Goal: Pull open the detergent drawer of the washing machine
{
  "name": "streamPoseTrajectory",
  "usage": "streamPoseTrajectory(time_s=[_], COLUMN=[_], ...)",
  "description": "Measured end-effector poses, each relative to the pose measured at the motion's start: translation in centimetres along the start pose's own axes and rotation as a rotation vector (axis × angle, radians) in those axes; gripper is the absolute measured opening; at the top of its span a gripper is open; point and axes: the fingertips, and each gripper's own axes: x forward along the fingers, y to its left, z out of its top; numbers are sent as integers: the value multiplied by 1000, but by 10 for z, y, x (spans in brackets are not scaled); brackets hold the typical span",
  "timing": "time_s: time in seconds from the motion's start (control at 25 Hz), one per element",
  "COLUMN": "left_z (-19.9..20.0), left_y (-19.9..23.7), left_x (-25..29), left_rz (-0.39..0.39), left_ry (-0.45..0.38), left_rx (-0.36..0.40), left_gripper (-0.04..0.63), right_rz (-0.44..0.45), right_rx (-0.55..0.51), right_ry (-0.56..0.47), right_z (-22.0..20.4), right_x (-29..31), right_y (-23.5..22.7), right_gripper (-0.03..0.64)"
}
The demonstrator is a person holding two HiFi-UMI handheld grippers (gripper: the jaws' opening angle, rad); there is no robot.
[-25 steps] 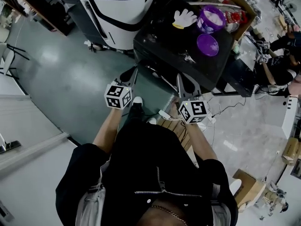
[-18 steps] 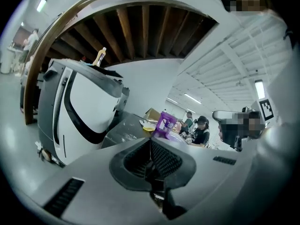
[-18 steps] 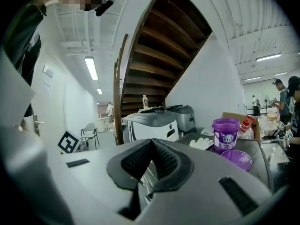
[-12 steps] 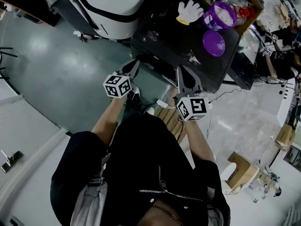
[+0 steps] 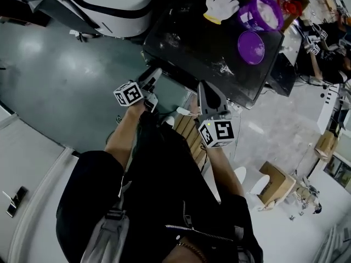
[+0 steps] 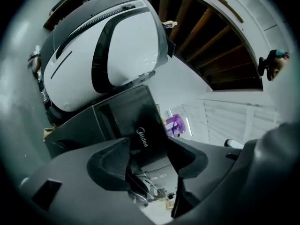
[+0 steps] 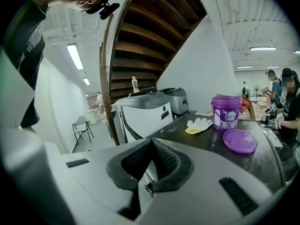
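Detergent drawer point(image 6: 142, 136): not pulled yet. We took it for the dark strip with the maker's logo at the top left corner of the washing machine point(image 5: 203, 43) front, and it looked flush and shut.

What changed in the last second:
- The left gripper point(image 6: 149, 146) came down off the near edge of the machine's top to that front corner and rolled onto its side.
- Its jaws have just been opening. They stood apart with the logo strip lined up between them, and the pads touched nothing we could see.
- The right gripper point(image 7: 151, 142) eased a little lower by the near edge of the top. Its tongs were clenched together and empty.
- The glove point(image 5: 219, 5) and purple tub point(image 5: 263, 12) at the far edge were untouched.

We read this as approach done, grasp not. The left jaws were released and aimed, so the next step looked like moving in, closing on the drawer's lip and pulling straight out. We couldn't see the finger recess, so whether the rolled jaws matched it stayed open.
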Motion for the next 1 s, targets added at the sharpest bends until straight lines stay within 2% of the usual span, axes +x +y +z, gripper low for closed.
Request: streamPoseTrajectory(time_s=[0.08, 0.28, 0.32, 0.4, 0.44, 0.76, 1.0], left_z=[-2, -7, -7, -3, 0, 5, 7], left_y=[14, 27, 30, 22, 18, 16, 20], left_x=[8, 32, 34, 39, 42, 52, 51], left_rz=[-6, -116, -146, -258, -300, -477, -510], left_ry=[-7, -18, -20, -32, -37, -74, -164], left_rx=[-35, -195, -233, -295, -308, -366, -416], left_gripper=[264, 299, 312, 326, 341, 348, 342], right_rz=[3, -25, -32, -35, -34, -31, -54], right_rx=[-2, 18, 26, 38, 41, 63, 97], right_ry=[20, 59, 66, 81, 89, 128, 140], right_z=[-5, -18, -22, -27, -30, -44, -54], right_x=[3, 1, 0, -1, -1, 0, -6], right_y=[-1, -13, -15, -15, -16, -20, -23], right_gripper=[5, 5, 5, 5, 5, 6, 5])
